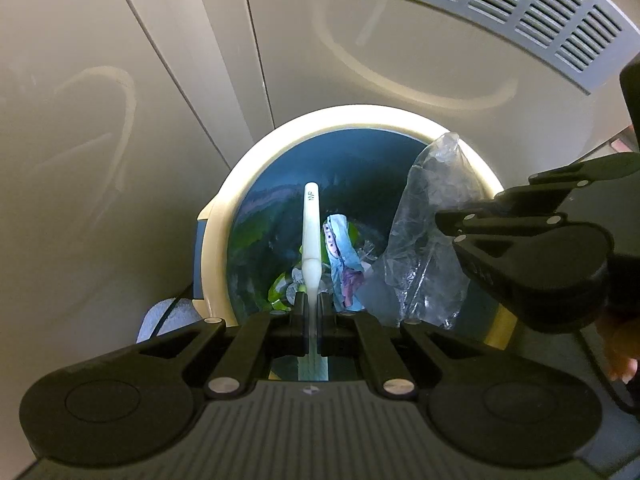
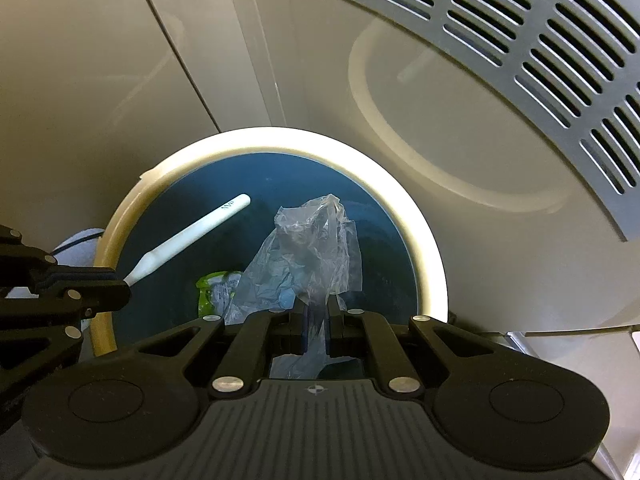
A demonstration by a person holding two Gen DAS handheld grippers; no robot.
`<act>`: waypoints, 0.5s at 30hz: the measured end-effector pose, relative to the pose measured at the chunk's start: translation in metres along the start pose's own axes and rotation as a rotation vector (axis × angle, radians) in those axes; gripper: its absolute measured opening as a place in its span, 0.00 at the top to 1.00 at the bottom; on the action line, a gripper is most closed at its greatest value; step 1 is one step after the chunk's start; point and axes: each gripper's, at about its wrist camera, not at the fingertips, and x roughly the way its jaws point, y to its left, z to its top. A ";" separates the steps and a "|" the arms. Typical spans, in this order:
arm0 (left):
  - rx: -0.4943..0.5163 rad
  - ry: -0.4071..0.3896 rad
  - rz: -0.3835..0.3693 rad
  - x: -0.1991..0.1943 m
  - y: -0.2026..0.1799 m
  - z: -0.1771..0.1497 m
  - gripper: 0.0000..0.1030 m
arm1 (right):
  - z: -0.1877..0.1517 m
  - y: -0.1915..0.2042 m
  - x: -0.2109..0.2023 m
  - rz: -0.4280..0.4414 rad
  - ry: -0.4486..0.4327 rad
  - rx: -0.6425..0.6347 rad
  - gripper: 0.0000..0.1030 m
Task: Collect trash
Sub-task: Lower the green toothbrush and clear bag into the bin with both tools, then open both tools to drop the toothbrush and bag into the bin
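Note:
A round bin with a cream rim (image 1: 224, 216) (image 2: 432, 256) and a dark blue inside lies right below both grippers. My left gripper (image 1: 310, 304) (image 2: 124, 284) is shut on a white plastic utensil (image 1: 310, 224) (image 2: 192, 236), whose handle points down into the bin's mouth. My right gripper (image 2: 316, 312) (image 1: 448, 228) is shut on a crumpled clear plastic bag (image 2: 304, 248) (image 1: 424, 232), which hangs over the bin's right half. At the bottom of the bin lie a green wrapper (image 2: 216, 288) (image 1: 280, 288) and a blue and pink wrapper (image 1: 340, 256).
Cream cabinet panels stand behind the bin, with a grey slotted vent grille (image 1: 500, 12) (image 2: 520, 60) at the upper right. A pale blue cloth (image 1: 160, 316) (image 2: 76, 244) lies beside the bin's left side. A hand (image 1: 620, 348) shows at the right edge.

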 end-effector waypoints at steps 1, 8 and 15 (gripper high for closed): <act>0.002 0.005 0.002 0.001 0.000 0.000 0.97 | 0.001 0.001 0.000 -0.002 0.003 0.002 0.92; 0.005 0.038 0.007 0.012 -0.004 0.002 0.94 | 0.002 0.000 0.004 -0.001 0.018 0.028 0.70; 0.013 -0.057 -0.024 -0.019 0.002 -0.004 0.11 | -0.001 -0.006 -0.010 -0.005 -0.006 0.021 0.29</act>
